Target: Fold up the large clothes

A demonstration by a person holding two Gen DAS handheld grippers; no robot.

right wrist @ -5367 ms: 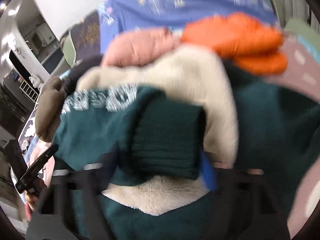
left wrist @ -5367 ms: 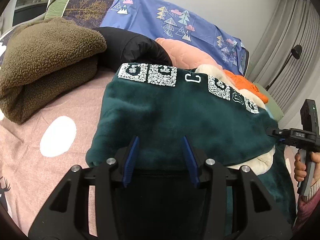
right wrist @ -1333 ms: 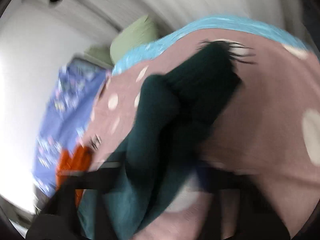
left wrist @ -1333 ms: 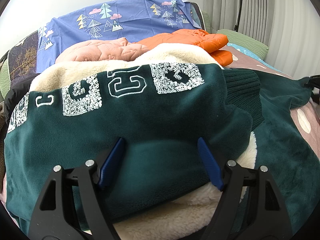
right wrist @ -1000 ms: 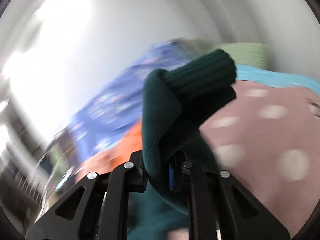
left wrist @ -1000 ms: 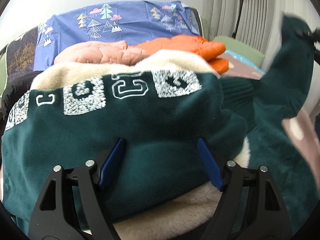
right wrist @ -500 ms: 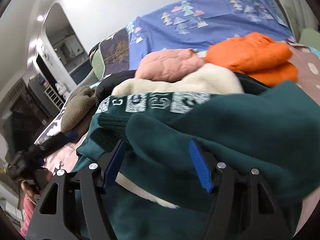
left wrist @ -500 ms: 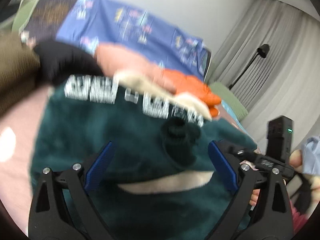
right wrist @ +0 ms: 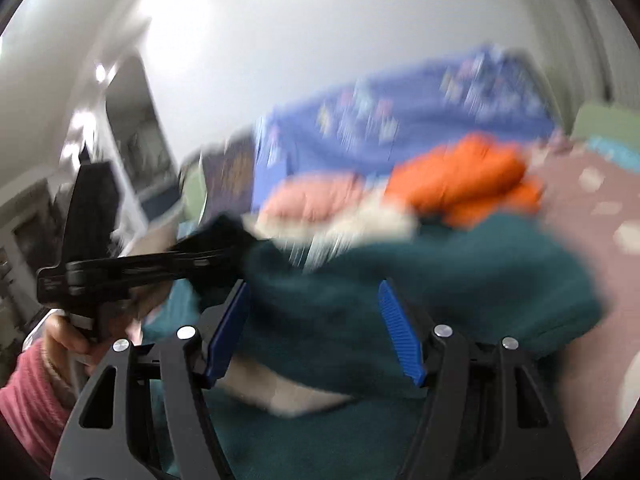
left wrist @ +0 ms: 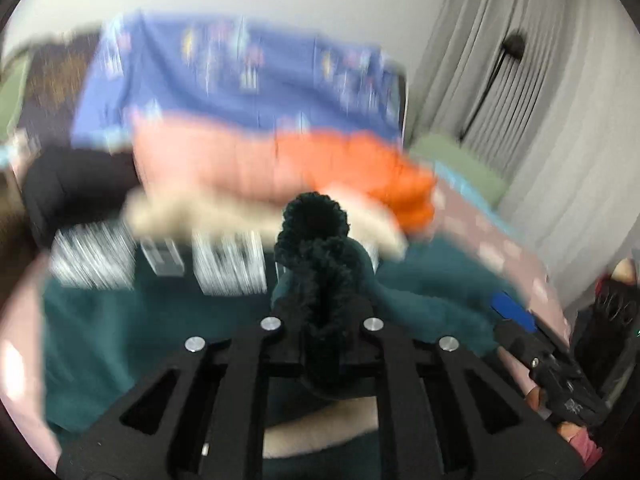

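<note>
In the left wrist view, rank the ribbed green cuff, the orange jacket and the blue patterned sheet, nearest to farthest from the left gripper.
1. Ribbed green cuff: clamped in the left gripper jaws.
2. Orange jacket: beyond it, right of centre.
3. Blue patterned sheet: farthest, by the wall.

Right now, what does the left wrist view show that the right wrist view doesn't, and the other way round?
Only the left wrist view shows the left tool shut on the dark green ribbed cuff, plus the grey curtains and a black lamp.

Only the right wrist view shows the right tool open, blue pads apart over the green sweater, and the person's hand in a pink sleeve.

Both show the sweater, the orange jacket, the peach quilted garment and the blue patterned sheet. Both are motion-blurred.
</note>
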